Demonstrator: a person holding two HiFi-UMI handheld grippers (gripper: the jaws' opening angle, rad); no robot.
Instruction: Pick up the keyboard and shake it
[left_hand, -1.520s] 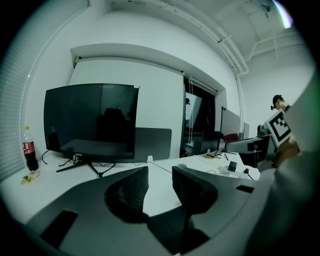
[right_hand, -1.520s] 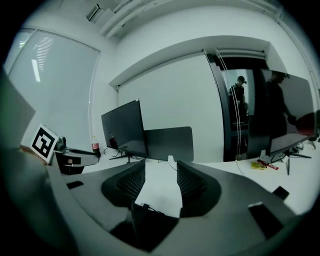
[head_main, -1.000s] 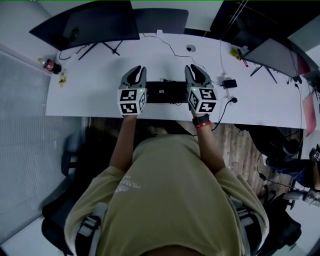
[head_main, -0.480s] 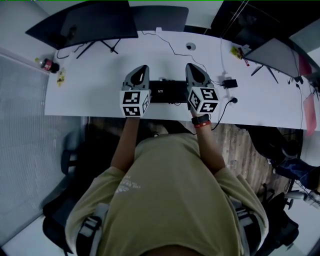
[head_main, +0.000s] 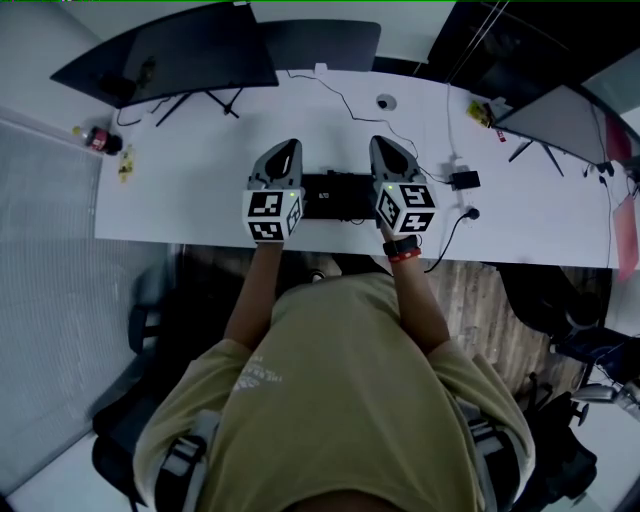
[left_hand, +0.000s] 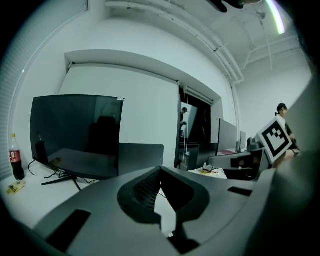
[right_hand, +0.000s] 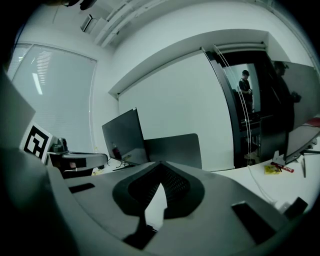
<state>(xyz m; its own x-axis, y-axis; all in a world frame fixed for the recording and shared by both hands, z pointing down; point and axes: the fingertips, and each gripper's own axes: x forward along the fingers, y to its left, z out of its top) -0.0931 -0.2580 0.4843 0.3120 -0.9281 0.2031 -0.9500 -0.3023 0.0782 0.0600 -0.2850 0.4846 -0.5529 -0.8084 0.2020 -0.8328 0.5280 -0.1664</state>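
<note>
On desk (head_main: 180, 190) | keyboard (head_main: 335, 195) lying flat | left gripper (head_main: 290, 146) flanking it at 9 o'clock, right gripper (head_main: 378, 143) at 3 | both jaws closed, empty

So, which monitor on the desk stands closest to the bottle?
The big dark monitor at the left end: the bottle stands beside it, while the right-hand monitor is far off.

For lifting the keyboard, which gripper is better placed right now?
Neither clearly. The left gripper is beside the keyboard's left end and the right gripper beside its right end, both shut and empty. It looks like a two-handed lift, and each would have to open first.
</note>
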